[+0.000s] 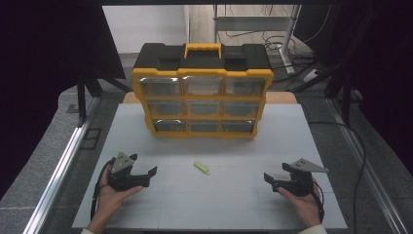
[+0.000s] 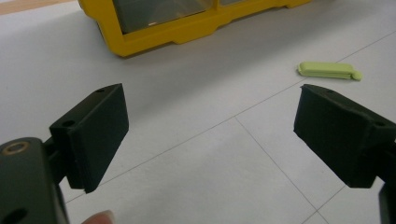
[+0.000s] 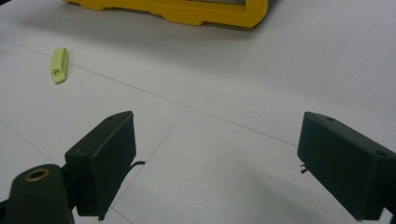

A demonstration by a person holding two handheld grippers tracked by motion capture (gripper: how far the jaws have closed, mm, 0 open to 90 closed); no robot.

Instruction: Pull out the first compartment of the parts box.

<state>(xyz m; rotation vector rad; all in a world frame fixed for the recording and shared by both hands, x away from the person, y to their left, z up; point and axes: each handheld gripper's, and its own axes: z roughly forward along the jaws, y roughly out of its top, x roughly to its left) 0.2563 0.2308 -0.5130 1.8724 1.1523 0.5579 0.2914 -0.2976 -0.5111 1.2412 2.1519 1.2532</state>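
Grey-white surface with faint grid lines, dark surroundings, cables on the floor behind. Yellow-and-black drawer organizer stands upright at the far middle, nine clear-fronted drawers in three rows, yellow handle on top.

Small lime-green clip-like piece lies flat on the surface, in front of the organizer and well apart from it, roughly midway between the two tools.

Left tool held low at the near left, jaws spread wide, nothing between them; the green piece sits ahead and to its right, not touched. Right tool held low at the near right, jaws likewise wide apart and empty, green piece well off to its left.
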